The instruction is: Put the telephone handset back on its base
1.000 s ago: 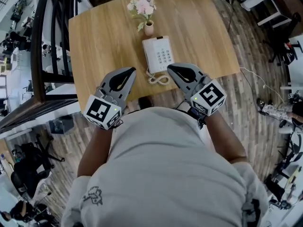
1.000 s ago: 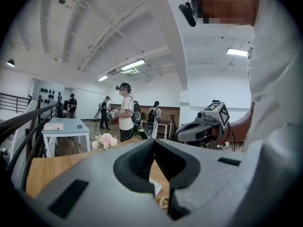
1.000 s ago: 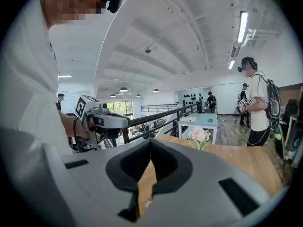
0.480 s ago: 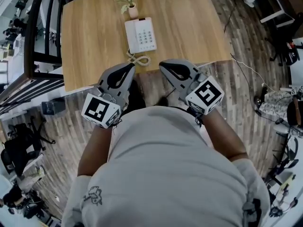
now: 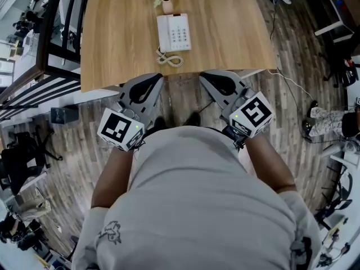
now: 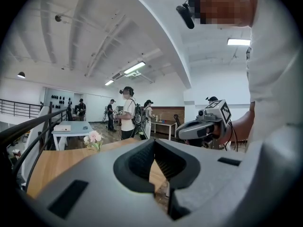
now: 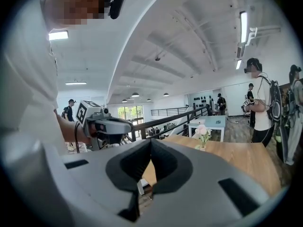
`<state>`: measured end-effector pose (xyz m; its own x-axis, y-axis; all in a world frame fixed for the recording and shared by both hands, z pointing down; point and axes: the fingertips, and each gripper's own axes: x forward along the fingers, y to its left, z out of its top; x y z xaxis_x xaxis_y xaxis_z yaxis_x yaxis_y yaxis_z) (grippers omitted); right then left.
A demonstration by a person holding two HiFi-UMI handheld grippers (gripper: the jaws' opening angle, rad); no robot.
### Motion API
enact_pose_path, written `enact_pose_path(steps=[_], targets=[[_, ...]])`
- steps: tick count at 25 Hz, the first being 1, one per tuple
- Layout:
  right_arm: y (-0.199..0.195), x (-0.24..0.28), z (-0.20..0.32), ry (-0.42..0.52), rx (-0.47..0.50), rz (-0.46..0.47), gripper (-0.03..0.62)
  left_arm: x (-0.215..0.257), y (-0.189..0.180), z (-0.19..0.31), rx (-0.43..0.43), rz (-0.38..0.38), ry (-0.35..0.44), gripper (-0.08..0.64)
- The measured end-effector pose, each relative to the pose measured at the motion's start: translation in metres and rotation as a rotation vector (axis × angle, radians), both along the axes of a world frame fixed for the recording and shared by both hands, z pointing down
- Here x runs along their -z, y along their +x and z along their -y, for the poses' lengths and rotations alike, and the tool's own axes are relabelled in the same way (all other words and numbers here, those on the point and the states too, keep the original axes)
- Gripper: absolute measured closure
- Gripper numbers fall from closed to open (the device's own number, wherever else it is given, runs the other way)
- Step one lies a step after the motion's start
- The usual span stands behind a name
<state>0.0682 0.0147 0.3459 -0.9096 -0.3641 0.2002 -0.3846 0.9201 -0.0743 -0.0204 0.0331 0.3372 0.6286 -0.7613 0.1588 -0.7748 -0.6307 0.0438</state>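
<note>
Left hand-held gripper [image 6: 154, 150] jaws together, empty; flowers [image 6: 93, 138] on wooden table [image 6: 52, 163] beyond

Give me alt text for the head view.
From above, a person holds the left gripper and right gripper, jaws together and empty, before a wooden table bearing a white telephone, its coiled cord and a vase of flowers.

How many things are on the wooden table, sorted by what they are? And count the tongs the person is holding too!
Telephone: 1
Vase of flowers: 1
Tongs: 2 (left tongs, right tongs)
Total: 4
</note>
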Motion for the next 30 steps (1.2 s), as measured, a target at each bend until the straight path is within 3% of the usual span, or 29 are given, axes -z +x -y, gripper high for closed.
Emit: enact_pose_path(steps=[6,15,30], targets=[[-0.037,0.008,-0.04,0.005,-0.034,0.021,0.588,0.0,-0.022,-0.041,-0.076,-0.011,0.008,0.554],[-0.108,0.004,-0.1,0.003,-0.089,0.027,0.588,0.002,-0.104,-0.1,-0.097,-0.042,0.0,0.554],[-0.141,0.007,-0.139,0.02,-0.189,0.009,0.588,0.001,-0.147,-0.137,-0.161,-0.075,0.022,0.554]])
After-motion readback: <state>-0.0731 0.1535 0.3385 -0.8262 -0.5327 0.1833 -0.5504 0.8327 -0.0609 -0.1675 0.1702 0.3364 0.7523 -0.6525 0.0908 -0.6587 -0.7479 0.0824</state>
